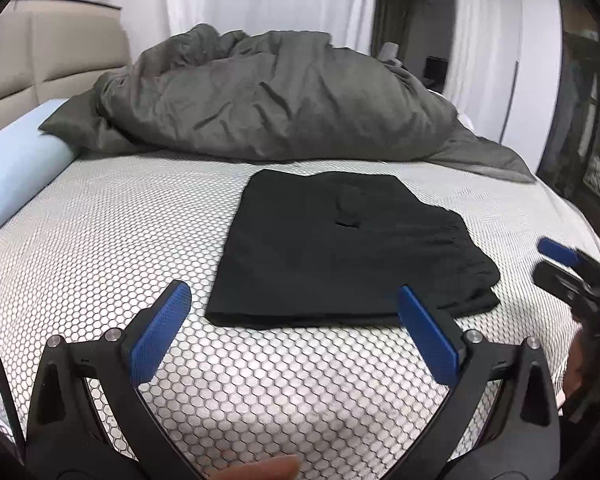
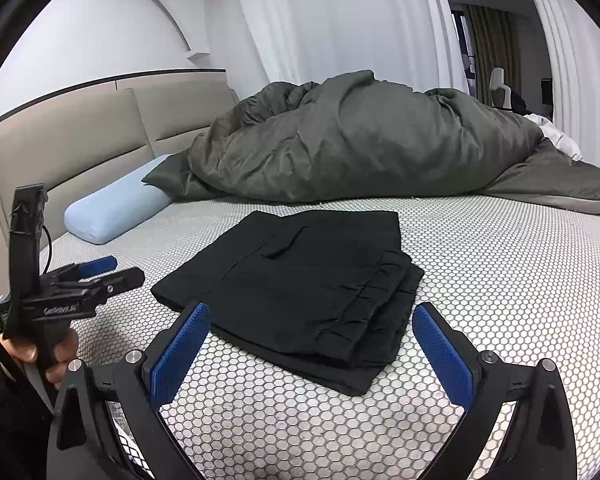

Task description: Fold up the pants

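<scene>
Left wrist view: left gripper [image 1: 294, 310] jaws spread wide, nothing between the pads, hanging clear above the honeycomb mattress cover [image 1: 100, 240]. Folded black pants [image 1: 340, 248] lying flat just ahead of the jaws, slightly toward the right-hand finger; near folded edge runs straight across the gap. Long axis runs away from the jaws toward the grey duvet [image 1: 280, 100]. Right gripper [image 1: 560, 264] visible at the right edge, beside the gathered waistband side, clear of the cloth

Right wrist view: right gripper [image 2: 312, 342] jaws fully apart, empty, no cloth touching either pad. Pants [image 2: 300, 292] directly ahead, near corner poking in between the fingertips' lines; stacked waistband layers on the right-hand side, long axis slanting away to the left. Left gripper [image 2: 108, 270] off to the left, apart from the cloth, held in a hand [image 2: 56, 356]. Blue pillow [image 2: 116, 208] well beyond

Judgement: stack looks compact, fold likely finished or one fold left; both hands about equally near, neither gripping
</scene>
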Tool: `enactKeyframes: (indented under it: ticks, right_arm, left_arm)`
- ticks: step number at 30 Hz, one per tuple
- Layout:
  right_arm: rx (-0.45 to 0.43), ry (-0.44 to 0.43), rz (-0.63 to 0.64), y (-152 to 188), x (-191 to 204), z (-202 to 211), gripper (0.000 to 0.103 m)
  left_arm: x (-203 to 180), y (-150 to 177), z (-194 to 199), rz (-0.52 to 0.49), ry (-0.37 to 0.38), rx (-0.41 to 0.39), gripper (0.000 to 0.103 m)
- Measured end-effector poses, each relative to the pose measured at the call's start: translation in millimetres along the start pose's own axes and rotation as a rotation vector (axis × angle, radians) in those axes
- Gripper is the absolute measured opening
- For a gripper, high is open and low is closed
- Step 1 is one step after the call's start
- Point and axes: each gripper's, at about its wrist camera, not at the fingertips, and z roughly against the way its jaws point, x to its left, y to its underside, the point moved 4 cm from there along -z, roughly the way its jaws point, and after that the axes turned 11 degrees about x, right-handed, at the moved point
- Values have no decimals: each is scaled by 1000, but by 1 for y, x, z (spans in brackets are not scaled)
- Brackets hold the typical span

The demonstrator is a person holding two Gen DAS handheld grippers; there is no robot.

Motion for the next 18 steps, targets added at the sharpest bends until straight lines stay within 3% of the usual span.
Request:
enactKeyframes:
  ticks: [4,18]
  right_arm:
    - [-3,-4,-25,0,-2,-4,103]
    - [-32,-10,15,-2,6,2,103]
  left_arm:
    - [-8,0,6,-49,-35,-24,103]
    - [-7,8,7,-48,-32,-13,103]
